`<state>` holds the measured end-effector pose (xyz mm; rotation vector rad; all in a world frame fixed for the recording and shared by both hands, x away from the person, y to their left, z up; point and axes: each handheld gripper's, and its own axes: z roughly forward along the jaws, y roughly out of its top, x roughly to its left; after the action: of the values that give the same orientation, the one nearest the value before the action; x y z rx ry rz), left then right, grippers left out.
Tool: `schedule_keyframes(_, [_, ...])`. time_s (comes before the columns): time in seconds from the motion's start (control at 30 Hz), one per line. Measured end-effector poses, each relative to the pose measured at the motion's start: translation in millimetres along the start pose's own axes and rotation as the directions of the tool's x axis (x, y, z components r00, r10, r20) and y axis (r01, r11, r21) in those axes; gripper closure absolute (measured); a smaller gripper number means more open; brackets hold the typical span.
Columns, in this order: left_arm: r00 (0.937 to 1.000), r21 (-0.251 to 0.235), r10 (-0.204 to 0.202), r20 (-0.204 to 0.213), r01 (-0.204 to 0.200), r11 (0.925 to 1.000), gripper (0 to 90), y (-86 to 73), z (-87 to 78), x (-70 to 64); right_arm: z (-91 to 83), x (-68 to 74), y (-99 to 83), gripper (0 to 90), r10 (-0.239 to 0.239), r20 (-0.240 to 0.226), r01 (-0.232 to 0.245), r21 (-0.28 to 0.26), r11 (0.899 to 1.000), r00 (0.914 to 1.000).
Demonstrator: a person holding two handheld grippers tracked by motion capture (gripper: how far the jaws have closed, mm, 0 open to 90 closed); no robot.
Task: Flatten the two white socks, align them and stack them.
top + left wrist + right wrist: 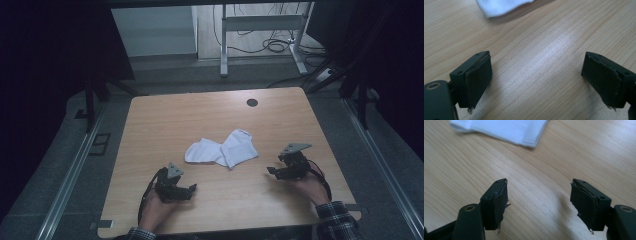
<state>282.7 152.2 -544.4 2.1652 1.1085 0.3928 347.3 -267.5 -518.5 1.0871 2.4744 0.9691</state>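
Observation:
Two white socks (222, 148) lie overlapping near the middle of the wooden table (165, 120). My left gripper (192, 189) rests low at the front left, held in a hand, open with nothing between its jaws. My right gripper (271, 171) sits at the front right, also open and empty. In the left gripper view, a sock's rounded end (499, 6) lies beyond the open left gripper (537, 82). In the right gripper view, a sock's ribbed edge (506, 131) lies ahead of the open right gripper (539, 205).
A dark round hole (252, 102) sits near the table's far edge. Beyond the table stand a metal desk frame (260, 30) and loose cables (277, 45) on the floor. Dark curtains close in both sides.

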Motion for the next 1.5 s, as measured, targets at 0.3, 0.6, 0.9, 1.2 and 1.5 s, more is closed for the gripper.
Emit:
schedule_keyframes(0.3, [1.0, -0.001, 0.0, 0.0, 0.0, 1.0, 9.9, 0.0, 0.1, 0.0, 5.7, 1.1, 24.9, 46.5, 0.03, -0.033, -0.029, 0.024, 0.999, 0.999])
schedule_keyframes(0.6, [1.0, -0.002, 0.0, 0.0, 0.0, 1.0, 9.9, -0.1, 0.2, 0.0, 19.4, -0.7, 62.0, 62.3, 0.062, -0.06, -0.061, 0.017, 0.998, 0.9963])
schedule_keyframes(0.9, [1.0, -0.002, 0.0, 0.0, 0.0, 1.0, 9.9, -0.1, 0.2, 0.0, 51.5, -0.2, 80.8, 66.4, 0.057, -0.006, -0.056, 0.046, 0.997, 0.9984])
schedule_keyframes(1.2, [1.0, -0.003, -0.001, 0.001, 0.001, 1.0, 9.9, -0.1, 0.2, 0.0, 73.8, -3.4, 74.9, 62.7, 0.075, 0.003, -0.075, 0.09, 0.993, 0.9972])
schedule_keyframes(1.5, [1.0, -0.001, 0.001, 0.001, -0.001, 1.0, 9.9, 0.0, 0.1, 0.2, 59.5, -0.6, 81.8, 80.9, 0.102, -0.034, -0.1, 0.076, 0.992, 0.9942])
